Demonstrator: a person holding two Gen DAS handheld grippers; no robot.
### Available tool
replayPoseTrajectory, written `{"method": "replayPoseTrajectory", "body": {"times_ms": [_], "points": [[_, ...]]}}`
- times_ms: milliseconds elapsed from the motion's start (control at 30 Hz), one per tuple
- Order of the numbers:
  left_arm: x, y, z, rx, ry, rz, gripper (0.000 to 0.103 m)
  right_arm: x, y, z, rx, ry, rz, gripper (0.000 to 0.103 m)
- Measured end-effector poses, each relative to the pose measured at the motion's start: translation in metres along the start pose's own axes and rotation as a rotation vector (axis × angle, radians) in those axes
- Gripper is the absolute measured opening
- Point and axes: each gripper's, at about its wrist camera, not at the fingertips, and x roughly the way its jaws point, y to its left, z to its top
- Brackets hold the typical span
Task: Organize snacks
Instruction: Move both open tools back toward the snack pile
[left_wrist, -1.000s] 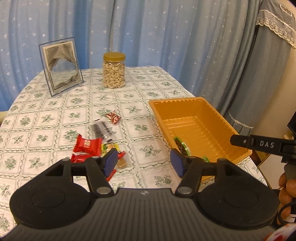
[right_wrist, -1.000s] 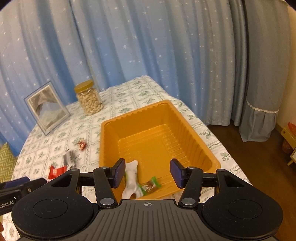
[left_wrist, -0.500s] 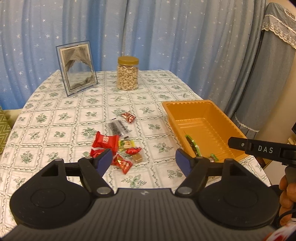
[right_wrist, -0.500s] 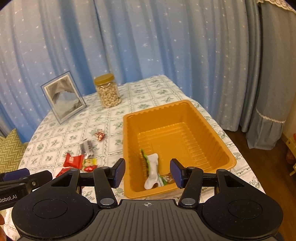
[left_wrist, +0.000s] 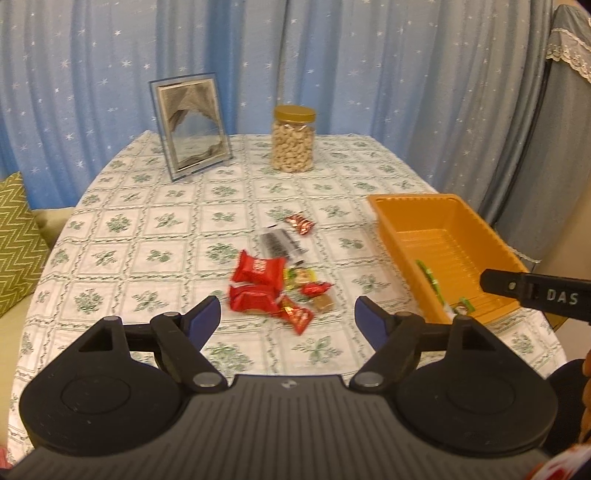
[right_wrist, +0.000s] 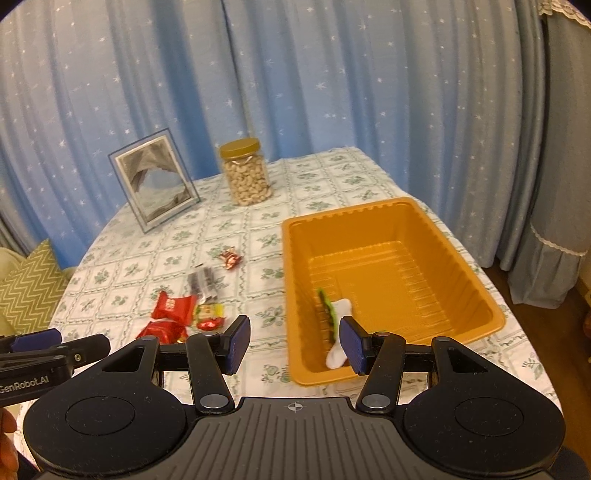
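Observation:
An orange tray (left_wrist: 476, 236) (right_wrist: 458, 258) sits on the right of the table and holds a white bone-shaped snack (right_wrist: 338, 332) and green wrappers (left_wrist: 430, 277). A pile of snacks lies mid-table: red packets (left_wrist: 258, 267) (right_wrist: 171, 306), small red candies (left_wrist: 299, 221) (right_wrist: 229, 257), a clear dark-striped packet (left_wrist: 280, 242) (right_wrist: 203, 282), a yellow candy (left_wrist: 301, 275). My left gripper (left_wrist: 288, 319) is open and empty, above the table just before the pile. My right gripper (right_wrist: 293, 345) is open and empty, near the tray's front left corner.
A jar of cashews (left_wrist: 293, 138) (right_wrist: 245, 177) and a framed picture (left_wrist: 190, 125) (right_wrist: 155, 179) stand at the back of the table. Blue star curtains hang behind. A green zigzag cushion (left_wrist: 16, 240) lies left of the table.
Both grippers have pulled back and risen away from the table, so more of it shows. The left gripper has opened a little wider. The snacks have not moved.

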Motion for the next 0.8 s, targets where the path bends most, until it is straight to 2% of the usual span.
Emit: {"method": "replayPoseTrajectory", "body": {"times_ms": [433, 800], "points": [[0.021, 0.037, -0.005, -0.016, 0.030, 0.050, 0.078, 0.029, 0.030, -0.011, -0.058, 0.033, 0.068, 0.054], [0.064, 0.057, -0.005, 0.035, 0.075, 0.017, 0.078, 0.067, 0.056, -0.019, -0.131, 0.071, 0.118, 0.054]]}}
